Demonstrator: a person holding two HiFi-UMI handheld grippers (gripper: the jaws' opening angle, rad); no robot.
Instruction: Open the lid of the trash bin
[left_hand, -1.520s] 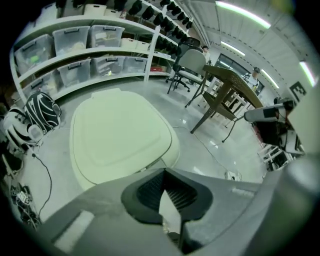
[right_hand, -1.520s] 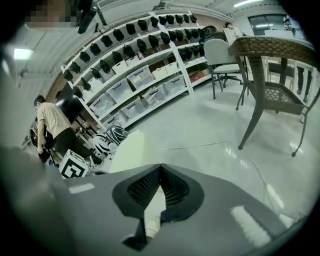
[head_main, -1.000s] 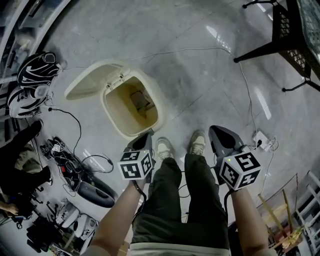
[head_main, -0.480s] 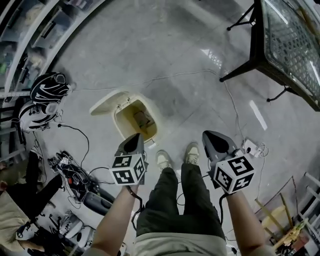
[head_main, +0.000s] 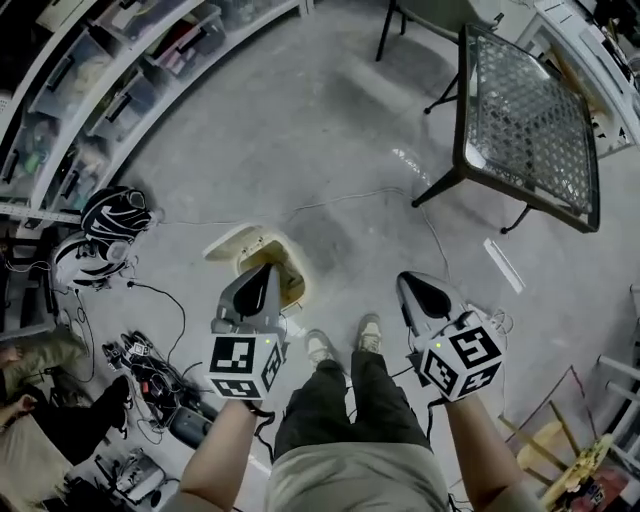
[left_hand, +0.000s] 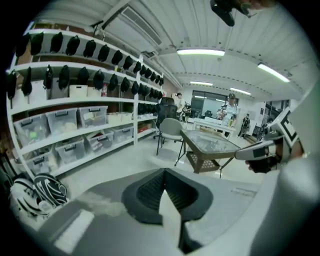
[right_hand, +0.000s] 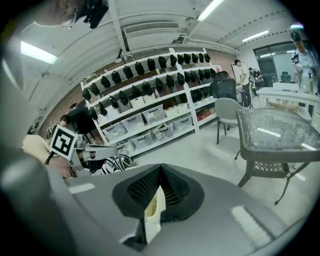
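While you stand over it, the trash bin (head_main: 293, 283) sits on the floor (head_main: 330, 130) just ahead of your shoes (head_main: 320, 347), its lid (head_main: 228, 243) already swung back (your left gripper (head_main: 263, 272) covers part of the opening in the head view). You hold both grippers up, pointing out at the room: the left's jaws are pressed together on nothing, and the right gripper (head_main: 415, 285) likewise has its jaws closed and empty

place: workshop-lab | evidence: shelves (left_hand: 75, 101) of storage bins (left_hand: 70, 149); floor cables (head_main: 150, 372)
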